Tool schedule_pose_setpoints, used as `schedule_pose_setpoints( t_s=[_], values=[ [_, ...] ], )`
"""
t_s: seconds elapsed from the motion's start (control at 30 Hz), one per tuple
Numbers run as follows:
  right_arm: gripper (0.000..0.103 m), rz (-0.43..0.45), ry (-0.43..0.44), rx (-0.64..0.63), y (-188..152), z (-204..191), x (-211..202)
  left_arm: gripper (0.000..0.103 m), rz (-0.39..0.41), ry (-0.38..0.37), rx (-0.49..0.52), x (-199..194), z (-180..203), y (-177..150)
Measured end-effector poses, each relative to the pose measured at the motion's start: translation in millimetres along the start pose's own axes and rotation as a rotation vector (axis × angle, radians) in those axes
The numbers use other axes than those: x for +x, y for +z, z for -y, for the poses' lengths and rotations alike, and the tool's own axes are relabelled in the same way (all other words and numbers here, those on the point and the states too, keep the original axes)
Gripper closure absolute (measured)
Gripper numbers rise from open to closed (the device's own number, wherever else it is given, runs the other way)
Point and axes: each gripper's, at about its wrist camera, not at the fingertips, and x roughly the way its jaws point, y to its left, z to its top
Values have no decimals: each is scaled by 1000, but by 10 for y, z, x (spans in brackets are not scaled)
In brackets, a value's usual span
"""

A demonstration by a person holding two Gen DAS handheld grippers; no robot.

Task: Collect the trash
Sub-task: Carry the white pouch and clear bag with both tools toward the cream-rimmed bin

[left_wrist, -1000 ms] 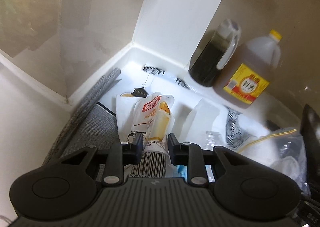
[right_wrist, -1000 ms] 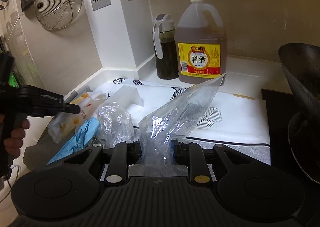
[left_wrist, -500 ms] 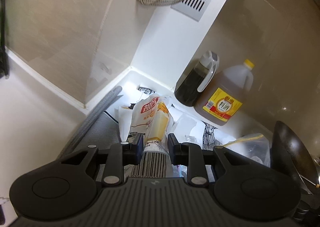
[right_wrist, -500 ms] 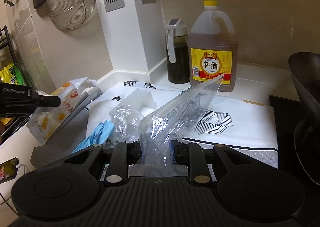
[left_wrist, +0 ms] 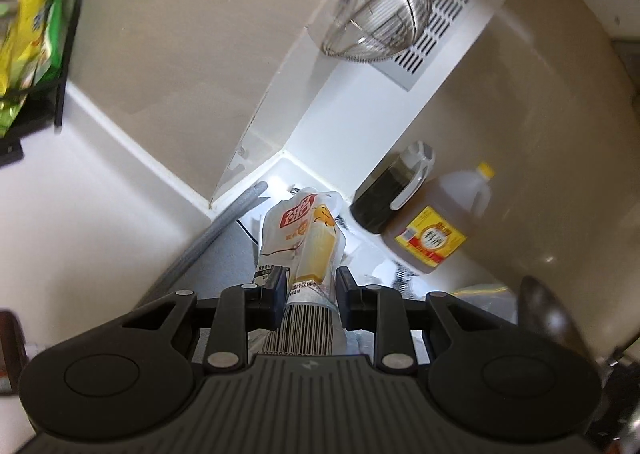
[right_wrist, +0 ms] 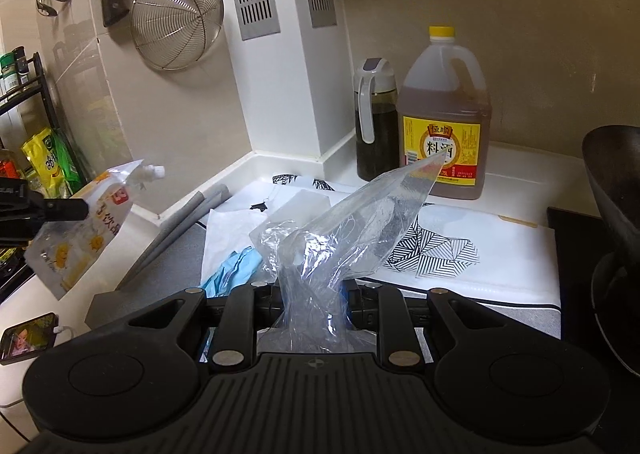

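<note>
You've got the spouted drink pouch clamped in your left gripper, jaws pinched on its barcode end, and it's up off the counter now. A second ago it was lying down among the litter by the corner; now it hangs in the air, out at 9 o'clock in the right wrist view, clear of the grey mat. So that's one piece of trash lifted, and I'd guess it goes into the bag next.

Your right gripper is squeezed on the neck of the clear plastic bag, which sticks up toward 1 o'clock and has barely shifted. The mouth looks collapsed to me, so feeding the pouch in may be fiddly.

The right camera shows what the left one hides: the blue glove and a crumpled clear wrapper on the white patterned cloth, not collected yet. Only the left camera shows the barcode. Both catch the cooking wine jug and the dark oil bottle at 12 to 1 o'clock.
</note>
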Motion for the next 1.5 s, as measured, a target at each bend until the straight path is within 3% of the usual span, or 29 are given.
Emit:
schedule_pose_setpoints(
  t_s=[0.27,0.47,0.87,1.1,1.5],
  values=[
    [79,53,-40,-13,-41,17,-211,74,28,24,-2,-409,-21,-144],
    [79,53,-50,-19,-59,102,-407,74,13,53,45,-743,56,-499],
    [79,-30,167,-137,-158,-354,-812,74,-87,159,61,-1359,-10,-1320],
    [79,-99,307,-181,-321,-725,-880,74,-123,212,72,-1550,-97,-1560],
    [79,-229,452,-260,-649,-1123,-858,74,-195,253,61,-1649,-188,-1849]
  ],
)
